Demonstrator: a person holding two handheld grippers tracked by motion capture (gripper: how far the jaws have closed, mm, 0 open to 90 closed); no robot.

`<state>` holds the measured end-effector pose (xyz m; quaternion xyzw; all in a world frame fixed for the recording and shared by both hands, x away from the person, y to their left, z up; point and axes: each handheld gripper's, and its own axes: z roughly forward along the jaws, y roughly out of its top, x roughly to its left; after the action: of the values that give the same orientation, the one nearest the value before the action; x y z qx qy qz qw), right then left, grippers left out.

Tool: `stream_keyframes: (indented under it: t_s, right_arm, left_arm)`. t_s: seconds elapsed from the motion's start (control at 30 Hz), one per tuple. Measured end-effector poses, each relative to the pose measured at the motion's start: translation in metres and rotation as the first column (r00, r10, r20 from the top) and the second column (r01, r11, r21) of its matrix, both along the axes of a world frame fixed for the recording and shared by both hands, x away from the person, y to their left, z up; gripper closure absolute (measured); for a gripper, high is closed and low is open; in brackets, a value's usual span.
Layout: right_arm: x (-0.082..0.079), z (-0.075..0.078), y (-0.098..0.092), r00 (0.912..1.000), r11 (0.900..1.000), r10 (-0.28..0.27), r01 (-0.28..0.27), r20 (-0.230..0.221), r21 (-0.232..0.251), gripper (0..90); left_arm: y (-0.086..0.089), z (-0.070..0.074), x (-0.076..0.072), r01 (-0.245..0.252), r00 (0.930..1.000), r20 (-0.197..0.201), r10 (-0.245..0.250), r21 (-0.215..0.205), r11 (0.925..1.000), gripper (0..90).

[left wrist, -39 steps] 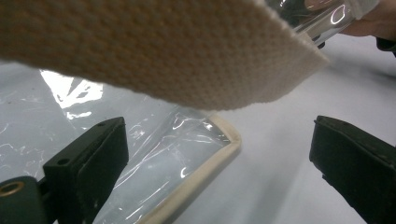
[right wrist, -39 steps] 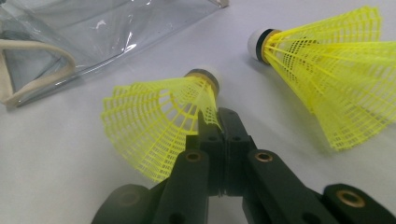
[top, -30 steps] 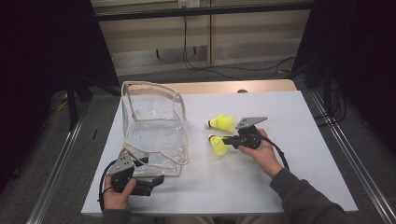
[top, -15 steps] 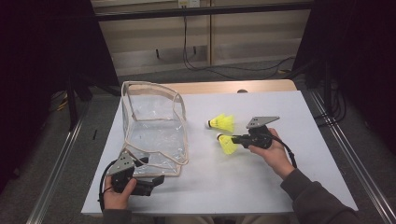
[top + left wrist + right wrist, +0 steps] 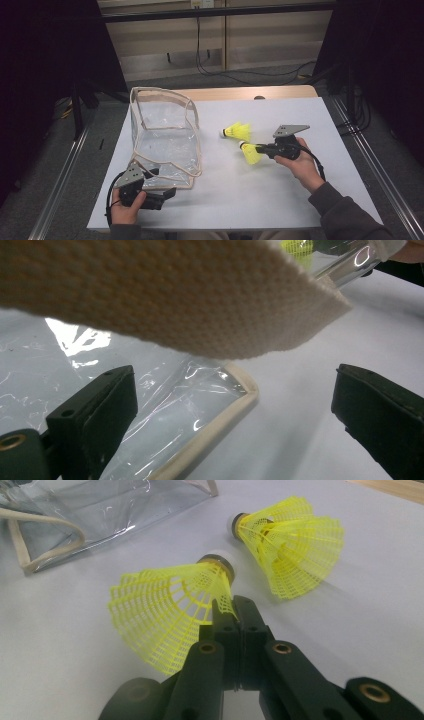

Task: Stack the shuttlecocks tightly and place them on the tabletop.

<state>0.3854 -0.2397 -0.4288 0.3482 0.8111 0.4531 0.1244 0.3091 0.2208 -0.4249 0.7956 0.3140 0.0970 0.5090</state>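
A yellow plastic shuttlecock (image 5: 251, 152) (image 5: 165, 610) hangs just above the white table, its mesh skirt pinched in my right gripper (image 5: 261, 148) (image 5: 232, 602), which is shut on it. A second yellow shuttlecock (image 5: 237, 131) (image 5: 295, 550) lies on its side close behind. At the left stands a clear plastic bag (image 5: 165, 135) (image 5: 100, 505) with beige trim. My left gripper (image 5: 169, 192) (image 5: 235, 410) rests at the bag's near corner (image 5: 200, 415), jaws wide open with the trimmed edge between them. The bag's beige strap (image 5: 175, 300) crosses just in front of the left gripper's camera.
The white table top (image 5: 280, 200) has bare room in front of and to the right of the right hand. A wooden strip (image 5: 250, 93) runs along its far edge. Metal rails (image 5: 370, 170) flank both sides.
My right gripper has carried the held shuttlecock to the right, away from the bag and past the lying shuttlecock. The left gripper has stayed put.
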Motion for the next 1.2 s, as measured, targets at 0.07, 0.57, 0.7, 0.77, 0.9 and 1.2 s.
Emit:
stream_keyframes:
  t_s: [0.07, 0.57, 0.7, 0.77, 0.9, 1.2]
  right_arm:
    - [0.000, 0.000, -0.003, 1.0000, 1.000, -0.004, 0.004, 0.001, -0.004, 89.3]
    - [-0.001, 0.002, -0.019, 0.9995, 1.000, -0.031, 0.031, 0.002, -0.005, 89.3]
    - [0.000, 0.000, -0.023, 0.9991, 0.999, -0.041, 0.041, -0.002, -0.011, 89.3]
    - [0.001, -0.002, -0.024, 0.9990, 0.999, -0.044, 0.044, -0.007, -0.011, 89.3]
    - [0.002, -0.003, -0.025, 0.9987, 0.998, -0.051, 0.051, -0.007, -0.021, 89.3]
    - [0.007, -0.009, -0.034, 0.9949, 0.995, -0.098, 0.097, -0.021, -0.030, 89.2]
  left_arm:
    - [0.000, 0.000, 0.000, 0.000, 1.0000, 0.000, 0.000, 0.000, 1.0000, 4.5]
    - [0.000, 0.000, 0.000, 0.000, 1.0000, 0.000, 0.000, 0.001, 1.0000, 4.4]
    - [0.000, 0.000, 0.000, -0.001, 1.0000, -0.001, 0.001, 0.002, 1.0000, 4.5]
    - [0.000, 0.000, 0.000, -0.001, 1.0000, -0.001, 0.001, 0.001, 1.0000, 4.5]
    - [0.000, 0.000, 0.000, -0.001, 1.0000, 0.000, 0.001, 0.000, 1.0000, 4.4]
    - [0.000, 0.000, 0.000, 0.000, 1.0000, -0.001, 0.000, -0.004, 1.0000, 4.4]
